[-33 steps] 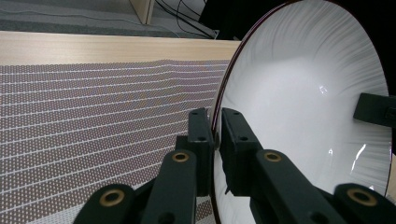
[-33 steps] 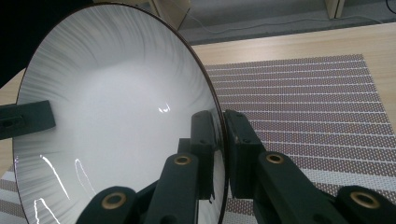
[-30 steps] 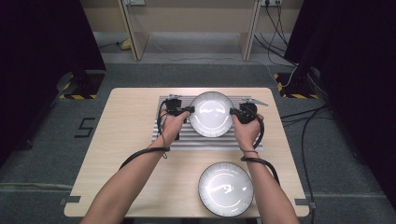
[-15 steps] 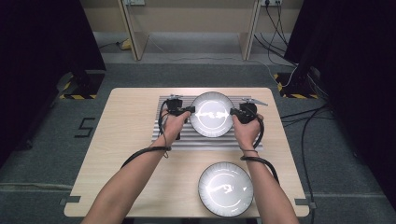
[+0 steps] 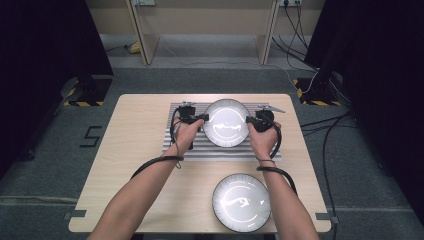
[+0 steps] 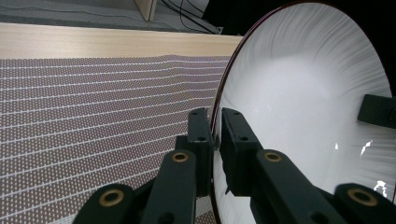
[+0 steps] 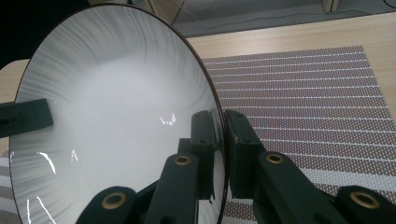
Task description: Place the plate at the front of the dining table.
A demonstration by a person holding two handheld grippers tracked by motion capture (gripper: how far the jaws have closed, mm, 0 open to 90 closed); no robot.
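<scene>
Left gripper (image 5: pixel 202 118) and right gripper (image 5: pixel 249 120) clamping far plate's (image 5: pixel 226 122) opposite rims over mat (image 5: pixel 172 145); near plate (image 5: pixel 241 201) lying on table (image 5: pixel 130 135).

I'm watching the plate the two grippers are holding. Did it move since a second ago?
No. The held plate sits at the same spot over the striped placemat as before.

Both forearms are stretched forward from the near edge; the left gripper (image 5: pixel 201 118) and right gripper (image 5: pixel 248 120) are clamped, jaws turned inward towards each other.
</scene>
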